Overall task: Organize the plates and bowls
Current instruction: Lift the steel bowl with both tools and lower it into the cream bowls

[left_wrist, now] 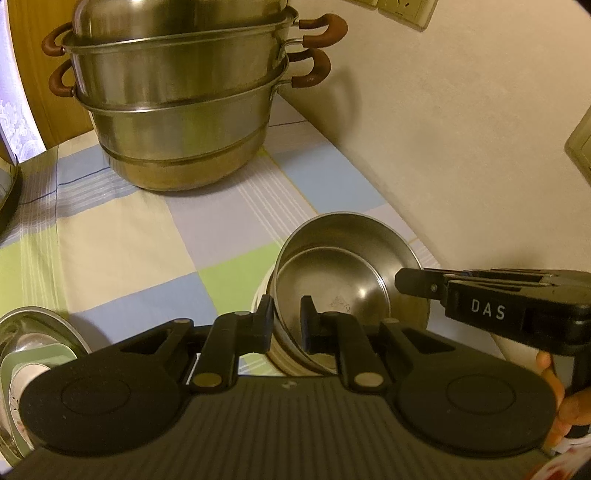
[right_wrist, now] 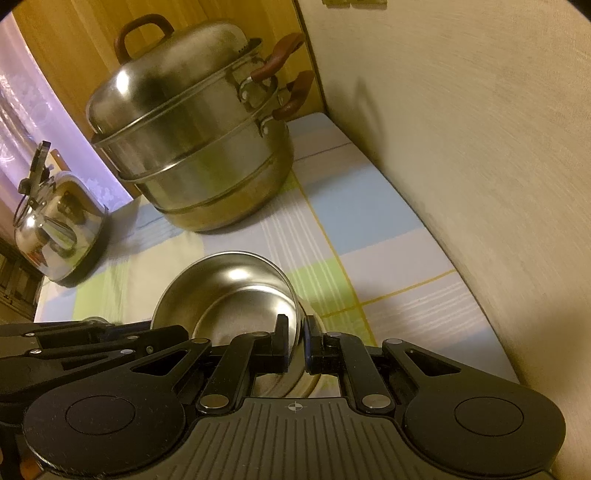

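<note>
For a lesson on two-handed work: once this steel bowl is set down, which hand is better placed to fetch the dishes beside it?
Probably the left: the left gripper grips the steel bowl on the side nearest those dishes; the right gripper holds its wall-side rim.

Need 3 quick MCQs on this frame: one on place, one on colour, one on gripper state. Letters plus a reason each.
1. Where does the big steamer pot stand?
A. on the checked tablecloth, far end by the wall
B. on the floor
C. inside a bowl

2. What colour are the pot's handles?
A. blue
B. reddish brown
C. white

3. How is the left gripper?
A. wide open, empty
B. shut on the steel bowl rim
C. holding a spoon

Answers:
1 A, it sits on the cloth next to the wall.
2 B, all handles show reddish brown.
3 B, its fingers pinch the bowl's wall.
</note>
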The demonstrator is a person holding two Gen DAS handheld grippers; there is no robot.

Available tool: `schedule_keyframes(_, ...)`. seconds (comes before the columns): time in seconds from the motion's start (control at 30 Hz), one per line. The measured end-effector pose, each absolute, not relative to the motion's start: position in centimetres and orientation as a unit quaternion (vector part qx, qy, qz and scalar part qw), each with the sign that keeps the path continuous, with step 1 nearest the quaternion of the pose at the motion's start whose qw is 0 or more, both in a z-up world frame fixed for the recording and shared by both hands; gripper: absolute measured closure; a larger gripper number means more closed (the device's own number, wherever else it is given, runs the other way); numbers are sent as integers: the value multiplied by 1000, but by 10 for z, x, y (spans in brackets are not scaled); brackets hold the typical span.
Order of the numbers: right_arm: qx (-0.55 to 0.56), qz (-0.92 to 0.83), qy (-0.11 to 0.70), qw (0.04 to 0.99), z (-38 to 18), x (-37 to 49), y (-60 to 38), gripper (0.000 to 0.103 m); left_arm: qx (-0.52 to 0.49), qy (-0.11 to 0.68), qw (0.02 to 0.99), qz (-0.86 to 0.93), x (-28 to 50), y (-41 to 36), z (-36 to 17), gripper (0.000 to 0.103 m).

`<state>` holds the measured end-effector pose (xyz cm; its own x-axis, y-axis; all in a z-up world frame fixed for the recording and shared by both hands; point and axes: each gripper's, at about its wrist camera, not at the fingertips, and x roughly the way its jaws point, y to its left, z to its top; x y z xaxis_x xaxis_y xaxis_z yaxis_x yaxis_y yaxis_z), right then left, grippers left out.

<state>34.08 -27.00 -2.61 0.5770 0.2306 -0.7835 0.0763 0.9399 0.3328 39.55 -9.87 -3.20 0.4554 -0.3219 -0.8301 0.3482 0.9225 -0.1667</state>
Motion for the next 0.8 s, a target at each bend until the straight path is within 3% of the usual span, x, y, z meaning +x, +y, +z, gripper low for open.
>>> schedule_keyframes(0.8,183,39,460,868,-33,344,-273,94,12,488,851,-192,400,-96,-42,86)
